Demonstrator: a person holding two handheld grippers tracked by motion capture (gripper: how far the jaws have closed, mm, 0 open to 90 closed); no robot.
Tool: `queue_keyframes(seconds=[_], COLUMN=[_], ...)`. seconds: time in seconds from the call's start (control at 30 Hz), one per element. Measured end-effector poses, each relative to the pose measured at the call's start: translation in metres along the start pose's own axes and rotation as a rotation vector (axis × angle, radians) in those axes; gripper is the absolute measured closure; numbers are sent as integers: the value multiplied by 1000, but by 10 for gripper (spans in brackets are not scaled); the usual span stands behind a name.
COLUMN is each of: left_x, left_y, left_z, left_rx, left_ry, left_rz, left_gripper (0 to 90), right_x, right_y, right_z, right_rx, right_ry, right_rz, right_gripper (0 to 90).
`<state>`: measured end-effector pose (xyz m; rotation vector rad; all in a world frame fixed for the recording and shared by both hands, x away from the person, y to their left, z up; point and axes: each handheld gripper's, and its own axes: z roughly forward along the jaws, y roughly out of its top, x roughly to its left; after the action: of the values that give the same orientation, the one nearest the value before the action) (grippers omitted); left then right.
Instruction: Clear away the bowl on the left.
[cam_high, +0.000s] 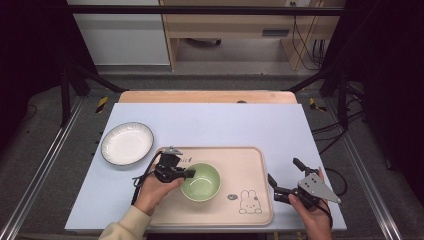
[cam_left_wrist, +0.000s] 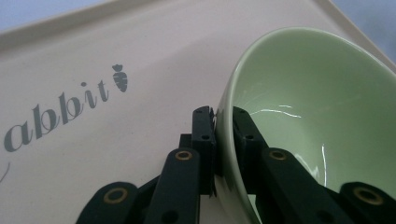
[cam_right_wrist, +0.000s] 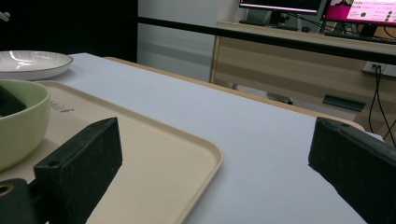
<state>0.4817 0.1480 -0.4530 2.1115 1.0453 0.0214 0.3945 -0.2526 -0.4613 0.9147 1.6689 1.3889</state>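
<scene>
At the far left of the pale blue table mat sits an empty white plate, just off the tray's upper-left corner. Next comes the left gripper, its jaws pinched on the near-left rim of the green bowl; the left gripper view shows one jaw outside the wall and one inside, the rim clamped between them. The bowl rests, or perhaps hangs just above, the beige tray; the pictures do not settle whether its foot touches. The plate lies to the left of the gripped bowl and a little farther from the person, on the left hand's side, so any carry toward it would likely run leftward past the tray's lip. Off the tray's right edge, the right gripper hovers with its jaws spread wide and empty, well apart from the bowl.
</scene>
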Motion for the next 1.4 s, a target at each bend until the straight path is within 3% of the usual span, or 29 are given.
queue_keyframes(seconds=[0.6, 0.83, 1.07, 1.17, 1.27, 1.33, 1.4], left_x=[-1, -1, -4, -9, -10, -11, -12], left_y=[1, 2, 2, 1, 1, 3, 4], left_z=[-2, -6, -9, -13, -16, -19, -22], left_rx=[0, -15, -64, -94, -115, -142, -165], left_ry=[12, 35, 97, 122, 128, 131, 130], left_rz=[-5, -4, 34, 70, 95, 117, 141], left_gripper=[817, 759, 603, 478, 420, 329, 315], right_x=[0, 1, 2, 3, 4, 3, 2], right_y=[0, 0, 2, 3, 3, 2, 2], right_z=[1, 1, 0, 0, 0, 0, 0], right_rx=[0, -3, -8, -7, -4, -3, -4], right_ry=[13, 18, 22, 23, 24, 21, 20], right_rz=[3, 6, -1, -2, -2, -2, -4], right_gripper=[29, 29, 29, 29, 29, 28, 28])
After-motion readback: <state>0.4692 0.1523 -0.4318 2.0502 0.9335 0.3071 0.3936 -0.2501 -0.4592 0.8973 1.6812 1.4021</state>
